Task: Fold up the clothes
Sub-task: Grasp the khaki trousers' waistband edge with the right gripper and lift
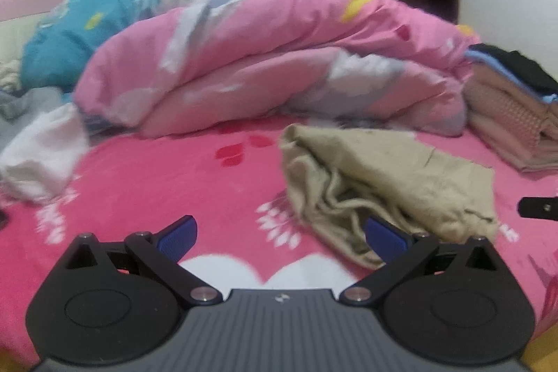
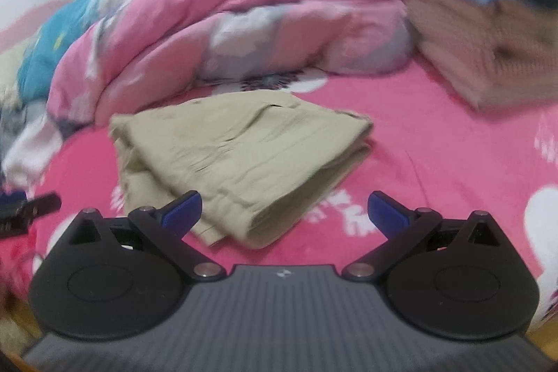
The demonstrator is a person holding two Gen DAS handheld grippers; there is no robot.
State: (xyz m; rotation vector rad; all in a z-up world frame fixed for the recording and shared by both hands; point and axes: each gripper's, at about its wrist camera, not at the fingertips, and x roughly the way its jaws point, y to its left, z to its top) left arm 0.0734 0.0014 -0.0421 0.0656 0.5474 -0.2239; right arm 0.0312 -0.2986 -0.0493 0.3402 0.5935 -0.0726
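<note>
Both our left gripper (image 1: 280, 237) and right gripper (image 2: 284, 211) have jaws apart, empty; grabbing one layer of the folded beige cotton garment (image 2: 244, 156) could unravel it.

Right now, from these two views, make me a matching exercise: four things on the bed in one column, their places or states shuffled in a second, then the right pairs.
Things:
1. khaki garment
2. pink duvet
3. clothes stack
4. white cloth

Places or states:
A. rolled in a heap across the back of the bed
B. folded, lying nearest the open fingers
C. crumpled at the far left
D. piled at the far right, a dark item on top

Pairs: 1-B, 2-A, 3-D, 4-C
</note>
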